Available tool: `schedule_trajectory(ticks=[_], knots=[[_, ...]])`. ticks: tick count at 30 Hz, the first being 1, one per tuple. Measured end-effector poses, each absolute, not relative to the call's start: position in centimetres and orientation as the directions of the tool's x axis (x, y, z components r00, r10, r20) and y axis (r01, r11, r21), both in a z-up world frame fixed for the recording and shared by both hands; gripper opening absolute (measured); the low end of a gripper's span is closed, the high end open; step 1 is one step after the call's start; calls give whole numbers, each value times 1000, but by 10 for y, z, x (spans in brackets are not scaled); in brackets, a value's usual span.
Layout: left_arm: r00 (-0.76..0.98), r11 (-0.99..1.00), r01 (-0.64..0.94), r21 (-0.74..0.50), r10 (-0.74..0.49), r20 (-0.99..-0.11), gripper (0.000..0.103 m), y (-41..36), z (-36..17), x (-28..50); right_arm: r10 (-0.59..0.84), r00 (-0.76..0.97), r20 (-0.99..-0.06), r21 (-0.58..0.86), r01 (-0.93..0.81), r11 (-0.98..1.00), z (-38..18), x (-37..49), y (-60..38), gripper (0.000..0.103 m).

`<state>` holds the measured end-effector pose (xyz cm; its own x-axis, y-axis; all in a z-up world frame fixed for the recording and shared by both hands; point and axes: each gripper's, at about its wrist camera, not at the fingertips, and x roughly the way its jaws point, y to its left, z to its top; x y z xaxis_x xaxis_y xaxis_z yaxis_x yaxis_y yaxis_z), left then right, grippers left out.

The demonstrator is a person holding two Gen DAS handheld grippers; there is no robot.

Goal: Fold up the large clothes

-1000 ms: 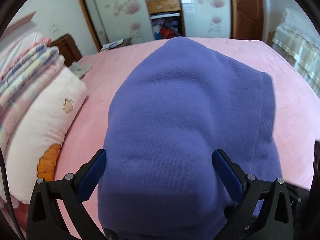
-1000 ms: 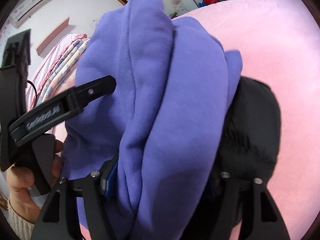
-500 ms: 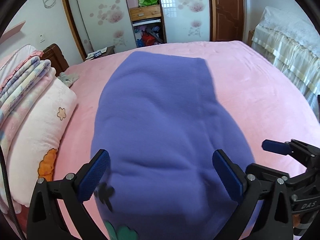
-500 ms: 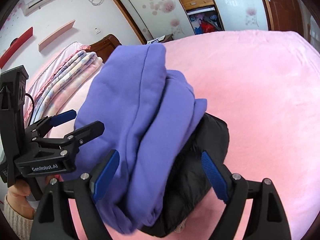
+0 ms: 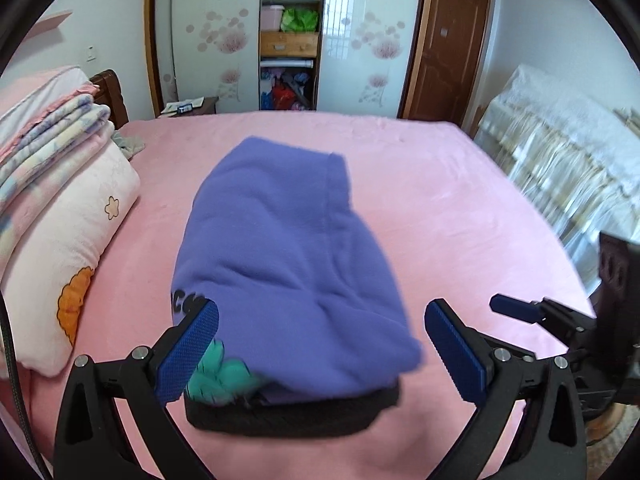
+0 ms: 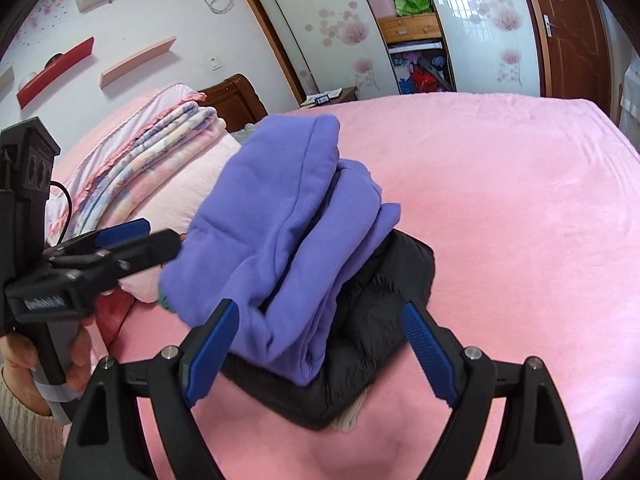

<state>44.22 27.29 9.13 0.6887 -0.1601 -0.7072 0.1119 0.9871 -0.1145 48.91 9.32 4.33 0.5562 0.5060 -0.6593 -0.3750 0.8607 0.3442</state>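
Both tools are empty: the left gripper (image 5: pixel 320 352) has its jaws spread wide either side of the pile's near end, and the right gripper (image 6: pixel 320 352) is just as wide, holding nothing. Between them sits the folded purple sweatshirt (image 5: pixel 288 264) stacked on a folded black jacket (image 6: pixel 372 344), on the pink bed (image 6: pixel 520 208), with a pillow (image 5: pixel 68 256) just left

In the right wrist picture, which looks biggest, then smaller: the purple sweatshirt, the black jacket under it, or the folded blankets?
1. Purple sweatshirt, largest as it looks.
2 and 3. Black jacket and folded blankets: unsure. The jacket is partly hidden under the sweatshirt, and the blankets lie farther from the camera.
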Motion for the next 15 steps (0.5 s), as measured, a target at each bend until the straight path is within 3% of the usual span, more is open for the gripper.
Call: schedule_trajectory(ticks=[4, 15], knots=[[729, 984, 121, -132, -178, -661, 102, 257, 126, 380, 494, 587, -641, 312, -389, 867, 71, 445, 66, 85], [816, 995, 92, 48, -47, -576, 102, 141, 167, 161, 371, 671, -642, 163, -352, 921, 140, 235, -32, 85]])
